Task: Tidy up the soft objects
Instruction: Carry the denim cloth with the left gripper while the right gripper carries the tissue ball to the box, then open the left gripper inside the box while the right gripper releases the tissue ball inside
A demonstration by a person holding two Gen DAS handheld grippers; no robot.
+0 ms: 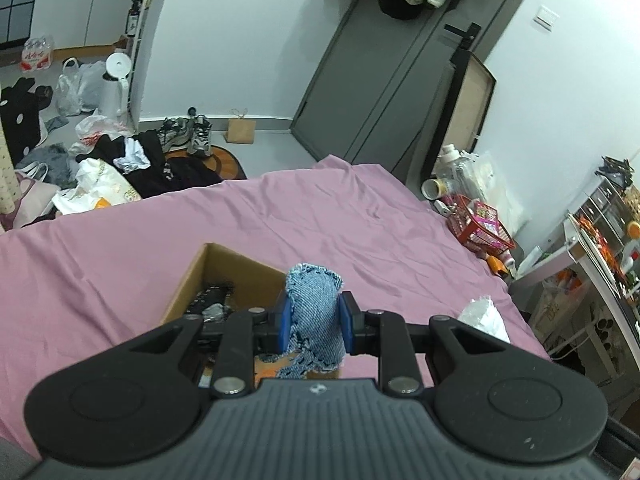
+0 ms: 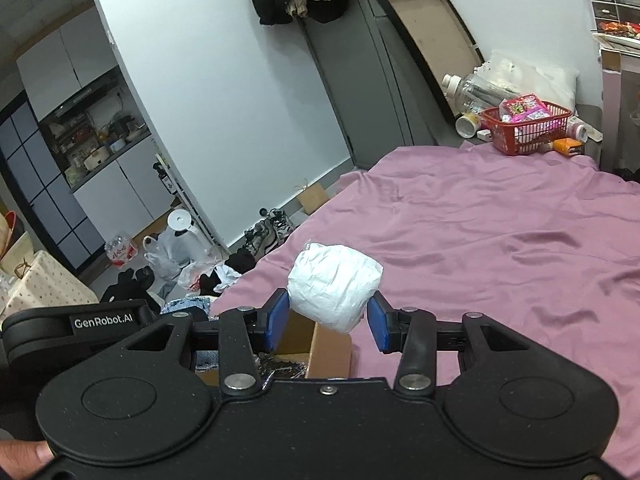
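Left gripper pinches frayed denim cloth; right gripper brackets a white bundle, contact unclear. Either may miss the cardboard box below-left.

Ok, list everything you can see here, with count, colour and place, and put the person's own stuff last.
denim cloth: one, blue, frayed, clamped in the left tool
white bundle: one, white, between the right tool's pads
cardboard box: one, brown, open on the bed, dark items inside
bedsheet: one, pink, wrinkled
basket: one, red, at the bed's far edge
sneakers: one pair, grey, on the floor by the wall
kettle: one, white, on the floor
left tool: black, blue pads
right tool: black, blue pads
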